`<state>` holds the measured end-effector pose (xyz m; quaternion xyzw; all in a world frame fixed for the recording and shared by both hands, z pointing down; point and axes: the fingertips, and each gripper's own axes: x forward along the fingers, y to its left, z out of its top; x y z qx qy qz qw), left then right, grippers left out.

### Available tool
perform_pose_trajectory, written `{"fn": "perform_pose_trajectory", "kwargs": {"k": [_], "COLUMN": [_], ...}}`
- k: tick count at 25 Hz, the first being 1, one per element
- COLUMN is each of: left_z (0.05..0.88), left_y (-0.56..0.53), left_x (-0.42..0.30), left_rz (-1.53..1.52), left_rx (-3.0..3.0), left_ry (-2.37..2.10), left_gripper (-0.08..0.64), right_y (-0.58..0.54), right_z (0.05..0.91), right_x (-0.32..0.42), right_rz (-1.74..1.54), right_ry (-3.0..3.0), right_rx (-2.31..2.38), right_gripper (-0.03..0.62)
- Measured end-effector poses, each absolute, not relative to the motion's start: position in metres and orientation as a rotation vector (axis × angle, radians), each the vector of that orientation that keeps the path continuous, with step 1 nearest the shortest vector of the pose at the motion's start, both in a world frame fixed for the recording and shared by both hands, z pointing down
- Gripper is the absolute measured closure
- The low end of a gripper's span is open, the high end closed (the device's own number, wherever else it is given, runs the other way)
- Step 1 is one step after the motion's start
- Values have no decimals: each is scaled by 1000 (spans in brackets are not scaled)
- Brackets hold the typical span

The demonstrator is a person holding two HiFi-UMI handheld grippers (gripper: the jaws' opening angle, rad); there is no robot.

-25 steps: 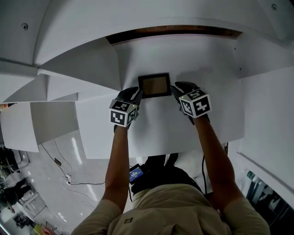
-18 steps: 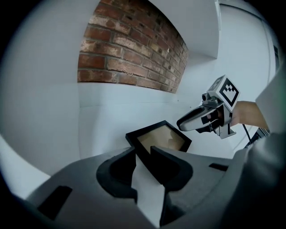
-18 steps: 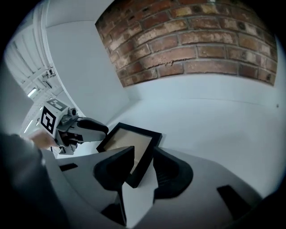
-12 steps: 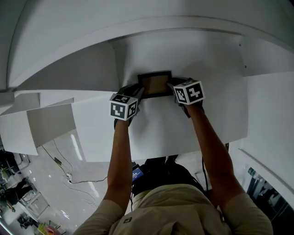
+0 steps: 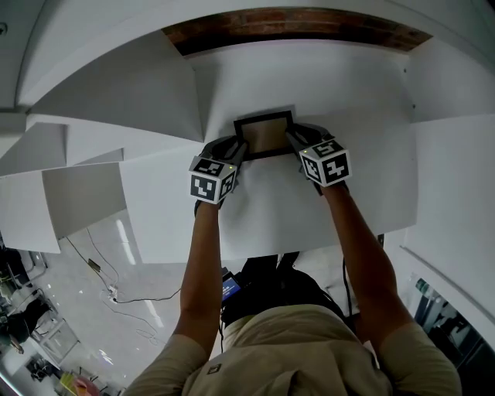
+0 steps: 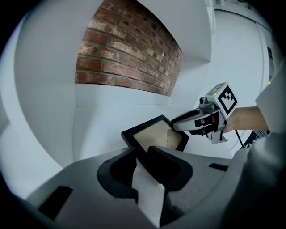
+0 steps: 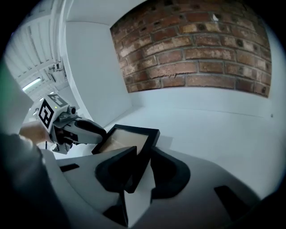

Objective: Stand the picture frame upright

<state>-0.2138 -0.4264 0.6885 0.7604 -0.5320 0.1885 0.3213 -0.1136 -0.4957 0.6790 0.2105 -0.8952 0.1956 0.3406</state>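
The picture frame (image 5: pixel 264 135), black-edged with a tan inside, is tilted over the white shelf (image 5: pixel 271 205), its far edge raised. My left gripper (image 5: pixel 237 148) is shut on its left edge, my right gripper (image 5: pixel 295 139) on its right edge. In the left gripper view the frame (image 6: pixel 154 136) runs in between my left gripper's (image 6: pixel 142 154) jaws, and the right gripper (image 6: pixel 178 127) holds the far side. In the right gripper view the frame's (image 7: pixel 129 136) black edge sits between the closing jaws of my right gripper (image 7: pixel 142 155), with the left gripper (image 7: pixel 99 133) opposite.
A brick back wall (image 5: pixel 294 23) closes the shelf bay behind the frame. White side panels (image 5: pixel 155 100) stand to the left and right. More white shelves (image 5: pixel 85 193) step down at the left, with the floor and cables far below.
Both grippers have stayed on the frame's sides and moved a little toward the back wall. The frame now tips more, its far edge raised.
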Motion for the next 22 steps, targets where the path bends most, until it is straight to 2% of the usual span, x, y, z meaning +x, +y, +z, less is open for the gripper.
{"fn": "perform_pose_trajectory", "kwargs": {"k": [11, 12, 13, 15, 17, 22], "left_z": [666, 661, 656, 651, 657, 659], "left_y": [-380, -377, -376, -374, -369, -355], "left_x": [-196, -188, -176, -150, -133, -131], "left_rz": [546, 523, 494, 511, 526, 273], "left_rx": [2076, 2112, 2158, 2224, 2234, 2194], "left_ry": [-1537, -1527, -1507, -1459, -1417, -1437], "left_gripper": [476, 476, 510, 511, 514, 514], "right_y": [-450, -441, -430, -409, -401, -391], "right_z": [617, 611, 608, 608, 614, 613], "right_x": [-113, -115, -119, -122, -116, -108], "right_rz": [42, -2, -51, -136, -120, 49], "right_ry": [-2542, -2559, -2567, -2547, -2522, -2559], "right_rx": [509, 475, 426, 346, 333, 303], "right_gripper": [501, 502, 502, 505, 508, 512]}}
